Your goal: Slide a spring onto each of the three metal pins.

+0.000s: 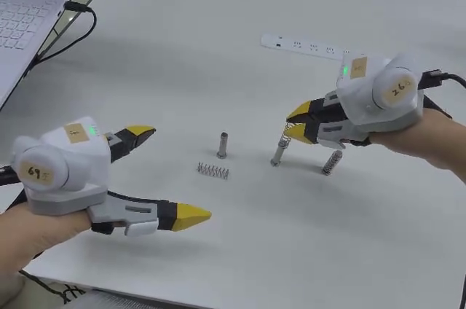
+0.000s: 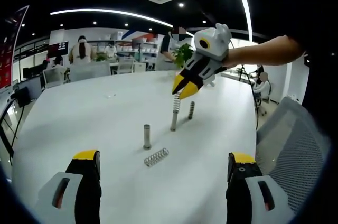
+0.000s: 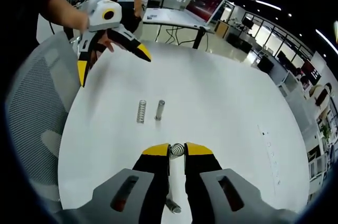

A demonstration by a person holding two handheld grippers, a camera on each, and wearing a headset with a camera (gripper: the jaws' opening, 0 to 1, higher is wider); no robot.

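My right gripper (image 1: 296, 124) is shut on a spring (image 1: 286, 133) at the top of the middle metal pin (image 1: 277, 154), which leans a little. The right gripper view shows that spring (image 3: 177, 150) pinched between the yellow tips. To its right, a second pin (image 1: 332, 162) carries a spring along its shaft. Further left, a bare pin (image 1: 222, 145) stands upright with a loose spring (image 1: 212, 170) lying beside it. My left gripper (image 1: 167, 173) hovers open near the front left, holding nothing, and faces the bare pin (image 2: 147, 136) and the loose spring (image 2: 156, 157).
A white power strip (image 1: 306, 45) lies at the back of the white table (image 1: 182, 54). A laptop (image 1: 25, 10) with a black cable (image 1: 80, 28) occupies the far left corner. Office chairs and people are seen beyond the table in the gripper views.
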